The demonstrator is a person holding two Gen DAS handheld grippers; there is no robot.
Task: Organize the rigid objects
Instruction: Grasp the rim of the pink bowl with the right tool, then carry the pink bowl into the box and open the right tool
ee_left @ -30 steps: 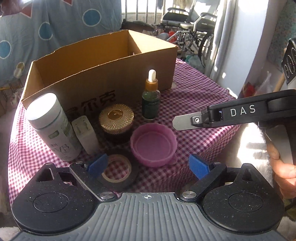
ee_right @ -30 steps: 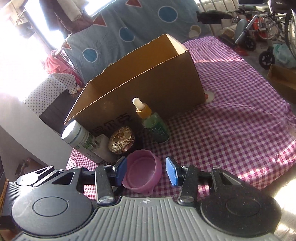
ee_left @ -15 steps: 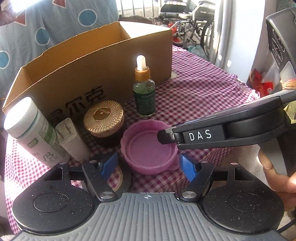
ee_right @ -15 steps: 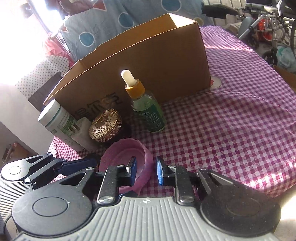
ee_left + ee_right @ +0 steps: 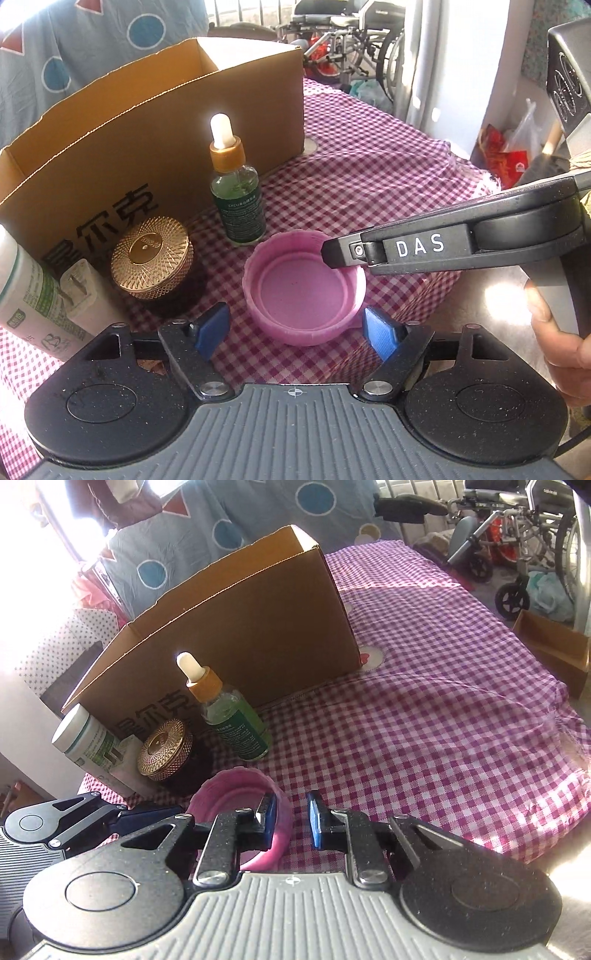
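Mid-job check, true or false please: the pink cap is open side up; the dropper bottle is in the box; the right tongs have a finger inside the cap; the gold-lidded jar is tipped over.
1. The pink cap lies open side up. True.
2. The dropper bottle is in the cardboard box. False: it stands on the checked cloth in front of the box.
3. The right tongs have one finger inside the cap. True.
4. The gold-lidded jar is tipped over. False: it stands upright.

A matt pink ribbed plastic cap [image 5: 304,291] sits on woven purple-checked cloth [image 5: 369,192]. Centre left, a glossy textured gold metal lid [image 5: 149,253]; behind it, a clear glass dropper bottle [image 5: 236,195] and plain brown corrugated cardboard box [image 5: 147,147].
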